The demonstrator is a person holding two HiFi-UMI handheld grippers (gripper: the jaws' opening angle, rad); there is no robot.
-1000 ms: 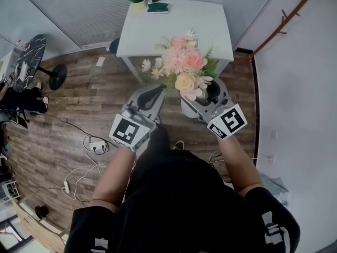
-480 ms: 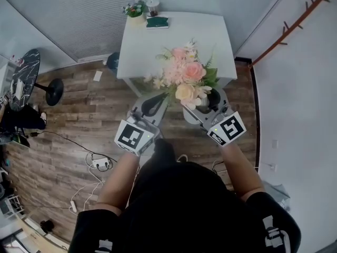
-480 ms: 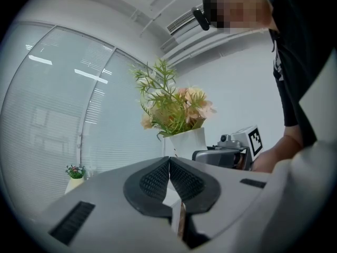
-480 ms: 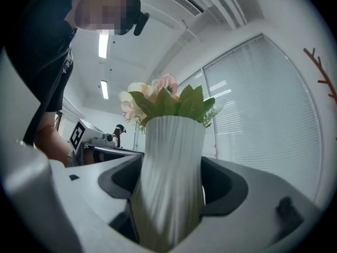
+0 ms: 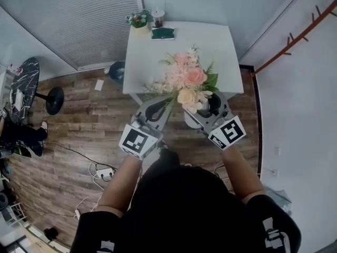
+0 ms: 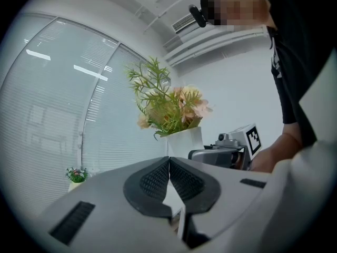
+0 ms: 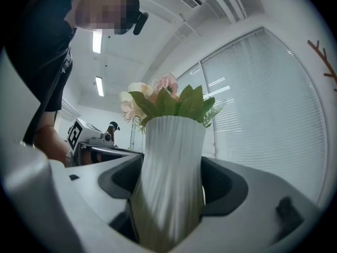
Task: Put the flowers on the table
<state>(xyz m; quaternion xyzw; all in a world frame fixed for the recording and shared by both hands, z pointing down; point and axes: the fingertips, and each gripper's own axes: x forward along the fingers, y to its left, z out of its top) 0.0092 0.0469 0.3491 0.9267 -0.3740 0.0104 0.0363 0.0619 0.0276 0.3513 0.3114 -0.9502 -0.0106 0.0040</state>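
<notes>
One vase (image 7: 168,183) of flowers (image 5: 185,80) is clamped mid-body by right gripper (image 5: 206,105) | left gripper (image 6: 169,179) is closed, empty | held centre-frame at lower edge of table (image 5: 152,57) | judged rigid, top-heavy, breakable; body grip preferred.

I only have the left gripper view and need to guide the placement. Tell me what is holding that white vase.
Observer: The right gripper is. The right gripper view shows its jaws closed on the body of the white vase.
Operator: Report where the table is.
Observer: In the head view the white table lies straight ahead. The vase seems short of its near edge, and only the flowers overlap the top.
Operator: Name what sits beside the small plant I can see.
Observer: A dark green flat item and a cup-like thing sit with the small plant at the table's far left corner.
</notes>
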